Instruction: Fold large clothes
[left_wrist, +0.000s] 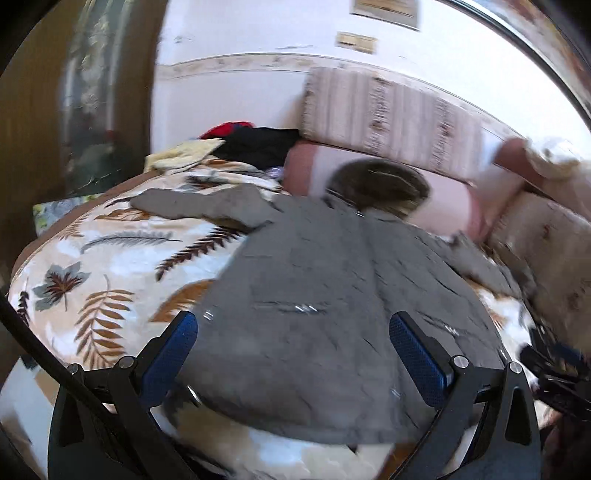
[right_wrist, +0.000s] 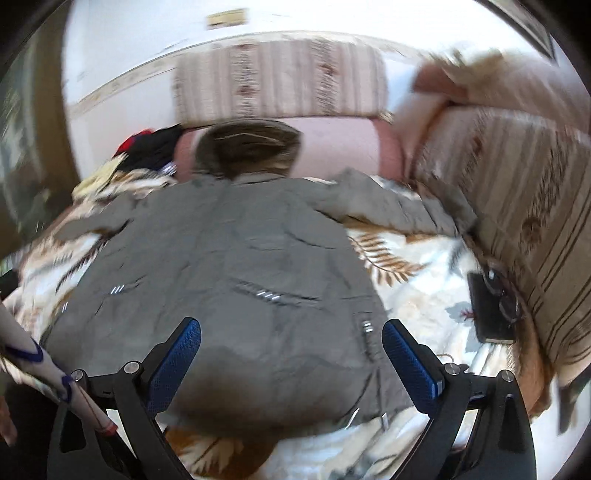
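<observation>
A large grey jacket (left_wrist: 314, 295) with a fur-trimmed hood (left_wrist: 380, 184) lies spread flat on a leaf-patterned blanket (left_wrist: 110, 266), sleeves out to both sides. My left gripper (left_wrist: 293, 354) is open, above the jacket's lower hem, holding nothing. In the right wrist view the same jacket (right_wrist: 229, 280) lies below my right gripper (right_wrist: 291, 362), which is open and empty over the hem. The hood (right_wrist: 247, 147) points toward the cushions. Both views are motion-blurred.
Striped sofa cushions (left_wrist: 388, 118) and a pink bolster (right_wrist: 332, 144) line the back and right. A pile of black, red and yellow clothes (left_wrist: 236, 144) sits at the back left. A dark flat object with glasses on it (right_wrist: 493, 306) lies at the right.
</observation>
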